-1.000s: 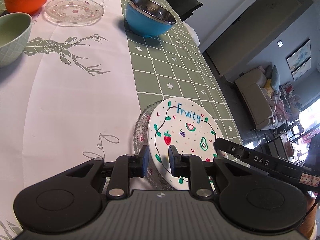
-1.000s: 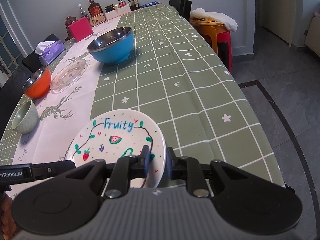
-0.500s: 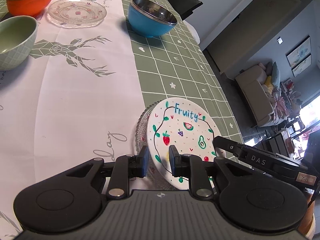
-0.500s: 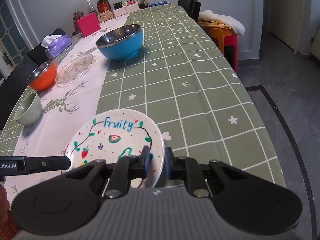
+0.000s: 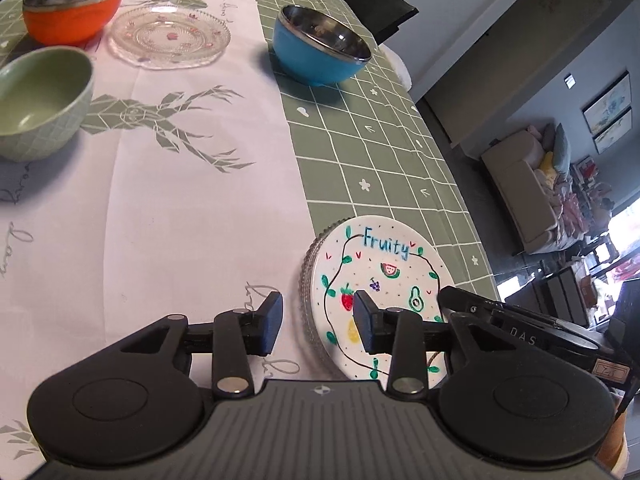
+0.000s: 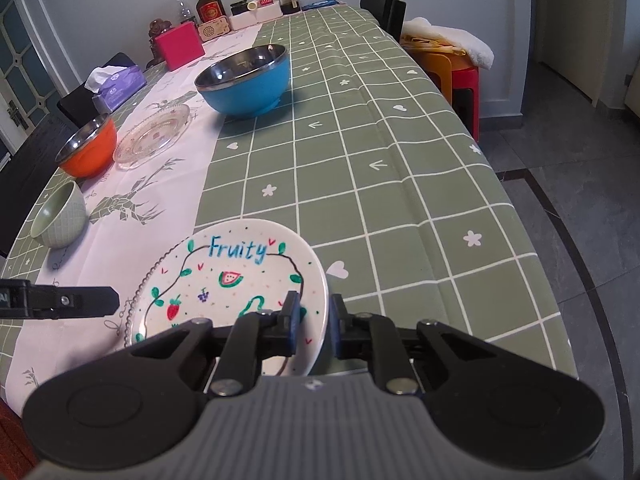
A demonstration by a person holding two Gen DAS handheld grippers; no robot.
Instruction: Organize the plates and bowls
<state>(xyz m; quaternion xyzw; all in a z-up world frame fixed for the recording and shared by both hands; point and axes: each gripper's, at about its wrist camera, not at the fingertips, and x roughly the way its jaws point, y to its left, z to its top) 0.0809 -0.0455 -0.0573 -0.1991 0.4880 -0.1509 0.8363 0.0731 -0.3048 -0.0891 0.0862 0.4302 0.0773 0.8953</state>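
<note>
A white "Fruity" plate [image 5: 380,276] [image 6: 236,280] lies on a clear glass plate [image 5: 306,280] [image 6: 138,300] near the table's front edge. My left gripper [image 5: 318,322] is open, its fingers astride the plates' left rim without gripping. My right gripper [image 6: 314,322] is shut on the Fruity plate's right rim. Farther back stand a blue bowl [image 5: 320,46] [image 6: 246,78], an orange bowl [image 5: 72,4] [image 6: 88,146], a green bowl [image 5: 38,100] [image 6: 60,216] and a second glass plate [image 5: 170,36] [image 6: 154,134].
The table [image 6: 380,184] has a green checked cloth with a pink runner. A red box [image 6: 178,46], a tissue pack [image 6: 116,82], bottles and jars [image 6: 210,8] stand at the far end. A stool [image 6: 448,64] and chairs stand beside the table.
My left gripper has opened, letting go of the plates' left rim. My right gripper stays shut on the Fruity plate.
</note>
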